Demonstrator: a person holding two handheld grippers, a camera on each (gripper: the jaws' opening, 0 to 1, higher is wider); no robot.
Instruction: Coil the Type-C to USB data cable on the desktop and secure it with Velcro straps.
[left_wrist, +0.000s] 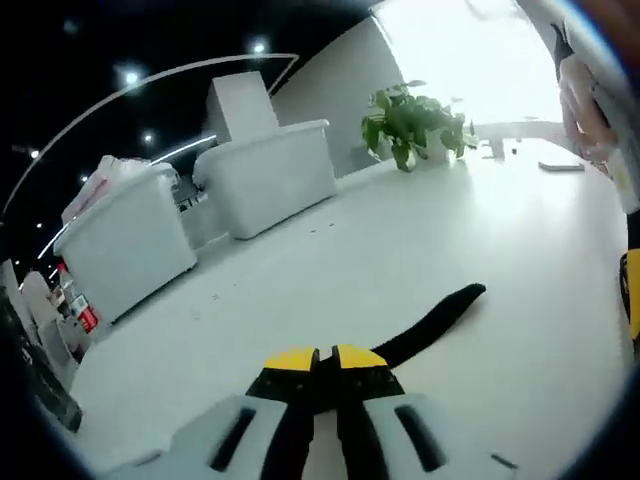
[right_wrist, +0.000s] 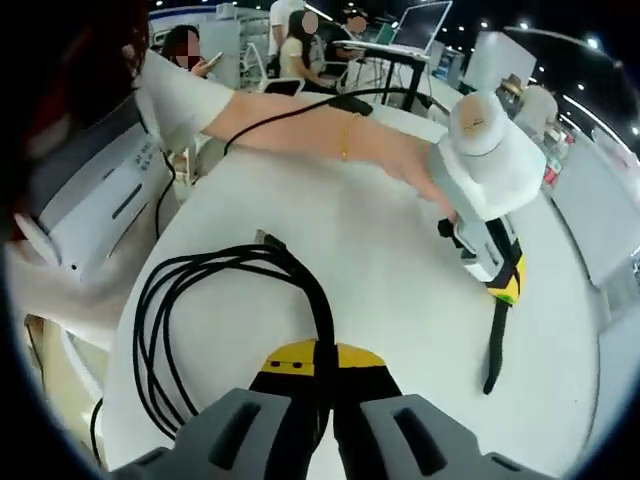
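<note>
In the right gripper view my right gripper is shut on the black data cable. The cable lies in several loops on the white table, spreading left of the jaws, with one plug end poking out behind. The left gripper, held by a person's hand, hovers at the right with a black Velcro strap hanging from its tips. In the left gripper view my left gripper is shut on that strap, which trails right over the table.
Two white bins and a potted plant stand along the table's far side. A white machine sits at the left edge. People sit at a desk with a laptop behind.
</note>
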